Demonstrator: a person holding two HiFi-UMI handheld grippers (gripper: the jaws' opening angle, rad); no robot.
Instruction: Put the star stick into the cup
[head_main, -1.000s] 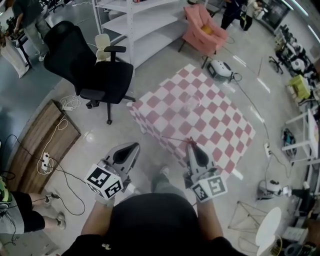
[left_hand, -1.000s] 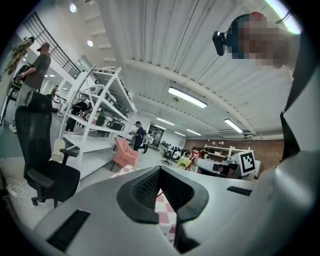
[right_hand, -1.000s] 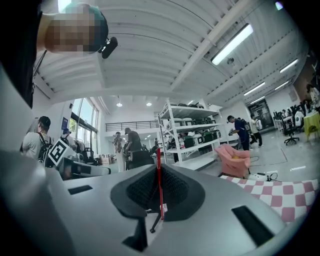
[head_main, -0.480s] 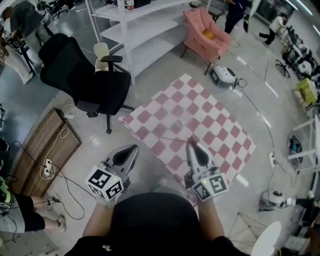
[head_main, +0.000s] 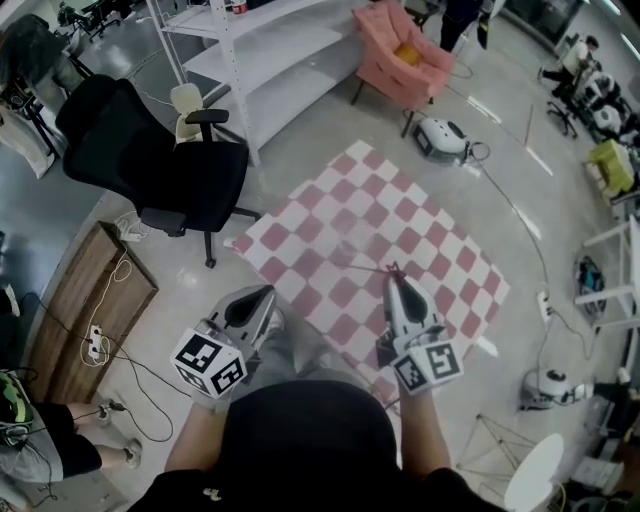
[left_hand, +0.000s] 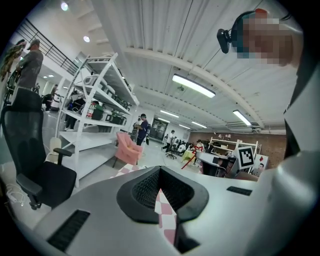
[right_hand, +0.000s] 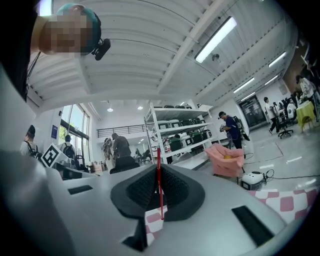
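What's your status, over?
Right claw shut on star stick. Left claw shut, empty. Stick held over checkered table, not yet placed. Nothing blocking seen.

Cup too faint on bench (head_main: 430, 240) to place; star stick (right_hand: 159, 195): star end too small in head view; bench near corner hidden by right tool (head_main: 396, 280).

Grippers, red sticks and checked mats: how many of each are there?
Grippers: 2 (left gripper, right gripper)
Red stick: 1
Checked mat: 1
Total: 4
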